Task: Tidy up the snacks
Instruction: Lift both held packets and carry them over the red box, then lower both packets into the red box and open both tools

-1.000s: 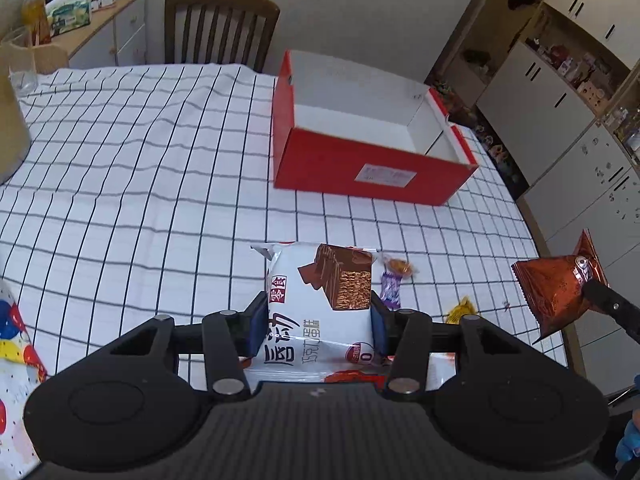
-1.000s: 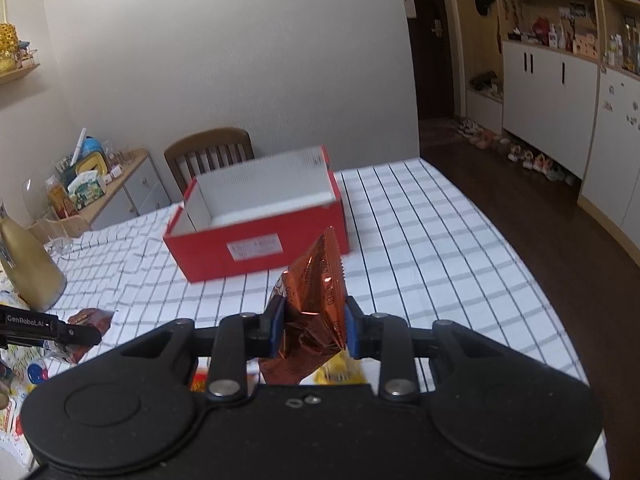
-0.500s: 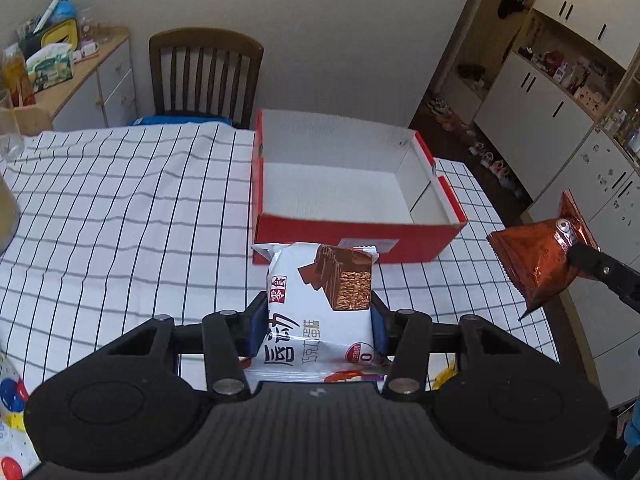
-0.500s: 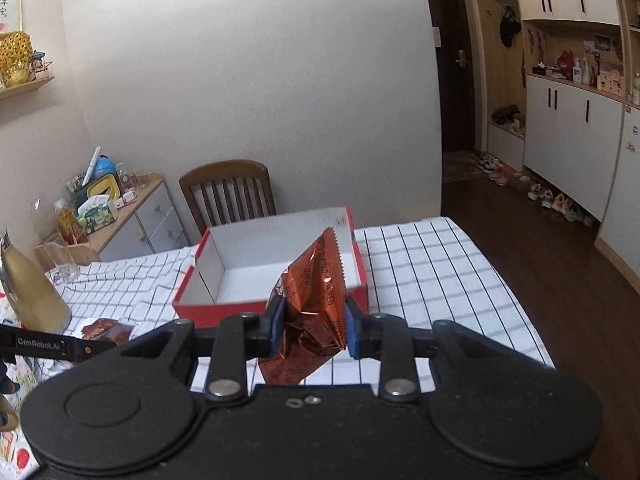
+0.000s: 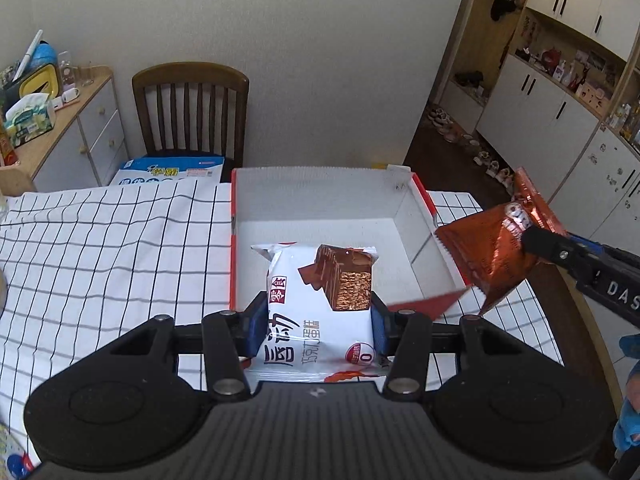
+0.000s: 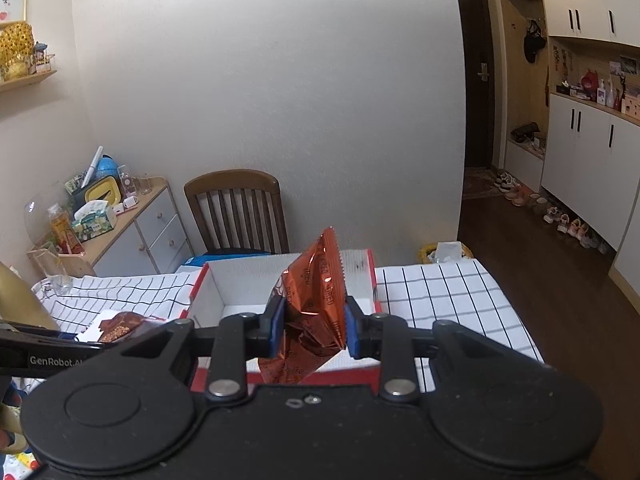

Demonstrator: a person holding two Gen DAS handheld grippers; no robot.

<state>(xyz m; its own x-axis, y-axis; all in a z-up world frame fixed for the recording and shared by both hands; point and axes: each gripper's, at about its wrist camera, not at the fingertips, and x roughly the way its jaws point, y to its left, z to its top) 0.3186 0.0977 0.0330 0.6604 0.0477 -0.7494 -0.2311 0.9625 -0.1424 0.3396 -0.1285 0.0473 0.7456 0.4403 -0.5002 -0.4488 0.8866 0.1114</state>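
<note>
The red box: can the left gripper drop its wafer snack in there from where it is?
Probably yes. The left gripper holds the white wafer packet in front of the red box, whose top is open and whose white floor looks bare. The orange packet hangs off to the right side, not in the way.

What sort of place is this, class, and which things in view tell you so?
Most likely a home dining area by the entrance: a table under a checked tablecloth, a wooden dining chair, and shoes lined up below white cupboards near the door.
</note>
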